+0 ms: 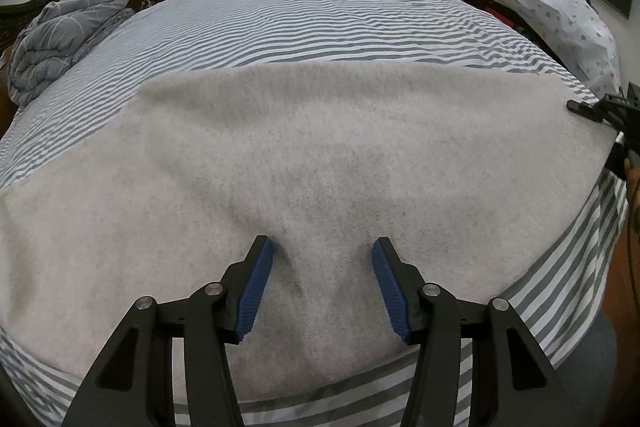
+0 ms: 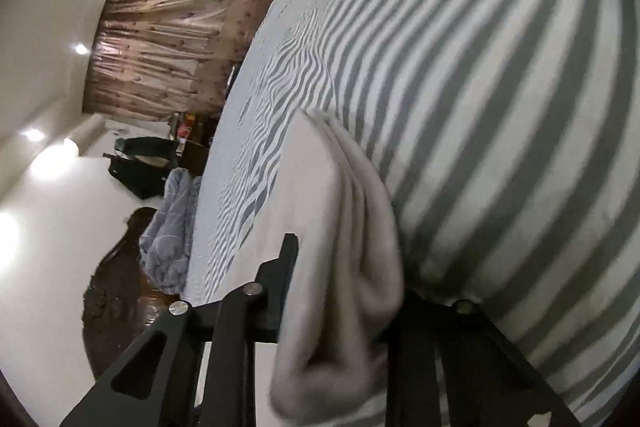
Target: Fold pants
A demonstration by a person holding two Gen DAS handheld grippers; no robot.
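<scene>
**Pants flat on the bed, right claw holding one end**

The gray pants [image 1: 320, 155] lay spread flat on the striped bed [image 1: 304, 23]. The L claw [image 1: 323, 247] hung just above the cloth w/ its blue pads [image 1: 256, 291] wide apart, holding nothing. The R claw [image 2: 344, 287] was turned on its side & pinched the bunched edge of the pants [image 2: 352, 227] at the bed's side. A rolled gray blanket [image 1: 52, 43] sat far off.
</scene>
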